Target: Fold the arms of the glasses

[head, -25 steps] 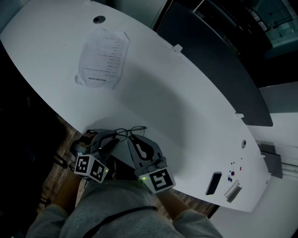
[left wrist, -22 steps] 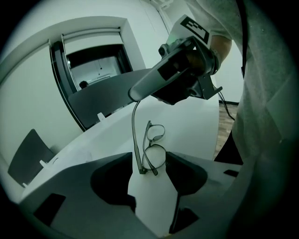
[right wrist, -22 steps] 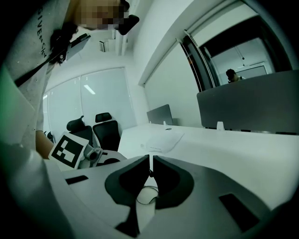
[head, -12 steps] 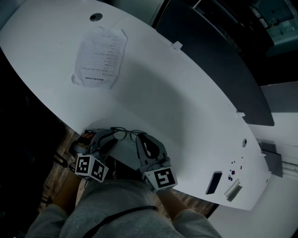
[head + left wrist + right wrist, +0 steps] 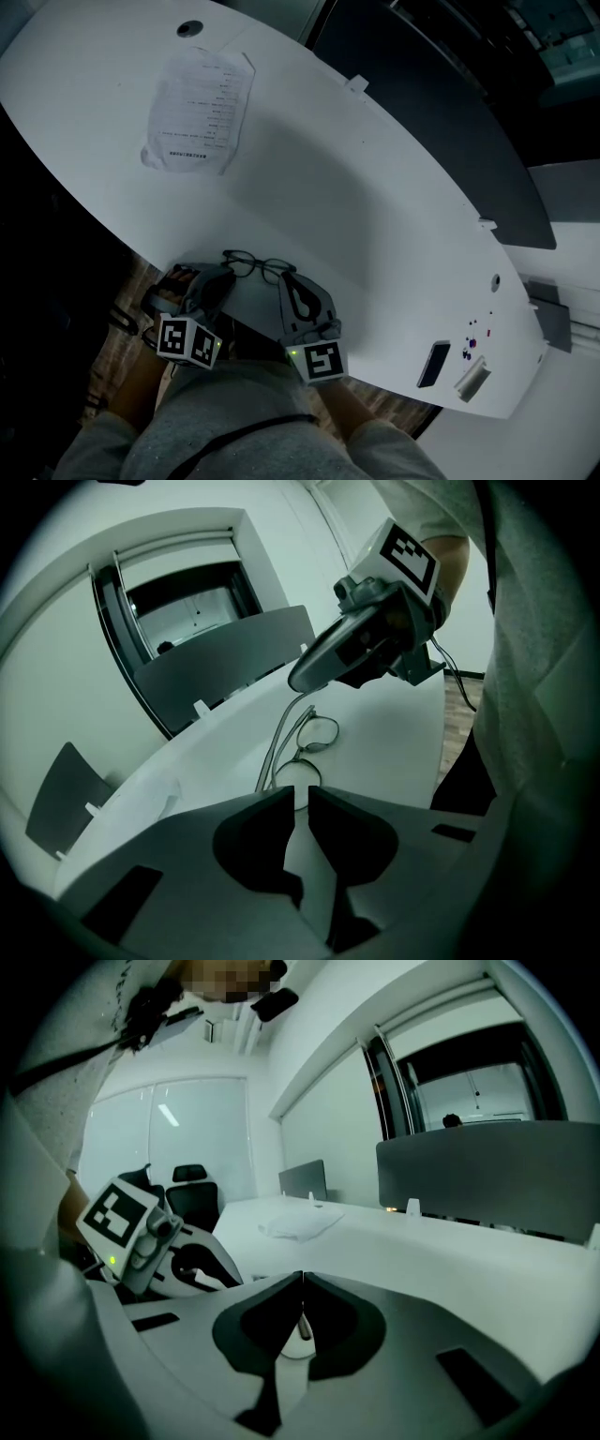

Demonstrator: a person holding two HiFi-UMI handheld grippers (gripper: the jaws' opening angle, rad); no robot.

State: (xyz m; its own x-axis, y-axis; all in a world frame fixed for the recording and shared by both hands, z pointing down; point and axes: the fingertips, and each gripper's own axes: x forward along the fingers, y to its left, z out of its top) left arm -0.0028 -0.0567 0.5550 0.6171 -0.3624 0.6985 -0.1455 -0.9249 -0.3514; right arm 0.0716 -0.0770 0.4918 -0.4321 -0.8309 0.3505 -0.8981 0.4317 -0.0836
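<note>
1. Glasses (image 5: pixel 255 266) lie on the surface (image 5: pixel 375 216), just beyond the tips of both tongs and between the 2. In the left gripper view, 2 thin arms run from the lens nearest the left tongs toward the right tongs' tip. Cannot tell whether either arm is fully folded.
2. Left tongs (image 5: pixel 300 796): the jaws have just been closing and now stand at a slim gap. Bare surface shows through the gap, and the nearest lens rim sits just past the tips. Nothing looks pinched.
3. Right tongs (image 5: pixel 300 1279): clenched tip to tip. A small grey stub sits in the hollow behind the tips; cannot tell whether it is an arm end. In the left gripper view this tip hangs close over the far ends of the arms.
4. Judged step: steady the frame with the left tongs so the right tongs can swing an arm in.
5. To do it well:
   - Left takes the rim or bridge, not the lens, with a light clench, since thin wire likely slips or bends.
   - Right nudges near the arm's free end, low, along the hinge's arc toward the lenses.
6. Risk: the glasses lie close to the surface edge on the tongs' side. Push away from that edge, not toward it.
</note>
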